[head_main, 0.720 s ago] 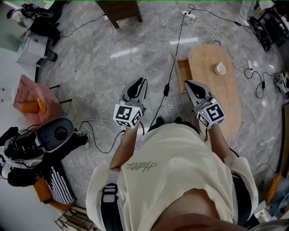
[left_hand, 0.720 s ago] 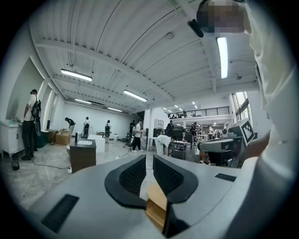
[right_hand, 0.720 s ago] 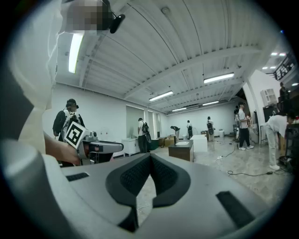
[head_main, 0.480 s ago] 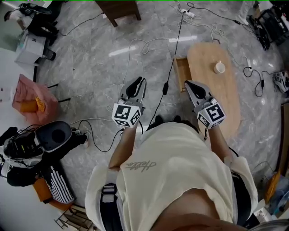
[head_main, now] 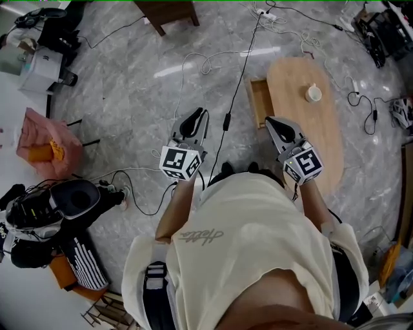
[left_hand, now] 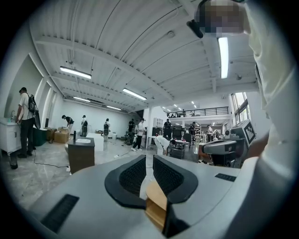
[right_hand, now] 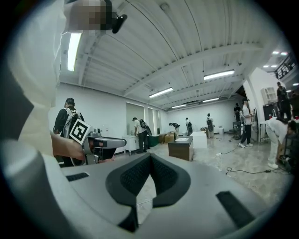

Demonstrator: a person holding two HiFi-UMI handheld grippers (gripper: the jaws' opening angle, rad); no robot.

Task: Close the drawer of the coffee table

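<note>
Bright ceiling strip lights (left_hand: 74,72) glare off the floor (head_main: 171,72); fisheye edges darken

Grey marbled floor (head_main: 129,97) carrying an oval wooden coffee table (head_main: 310,148); its surface bears one small white cup (head_main: 313,94) near the far end. The table's drawer (head_main: 259,103) juts out on the left side. Loose cables (head_main: 193,64) trail over the floor; a pink bag (head_main: 44,143) lies at far left, a dark wooden stand (head_main: 164,13) at the top edge.
</note>
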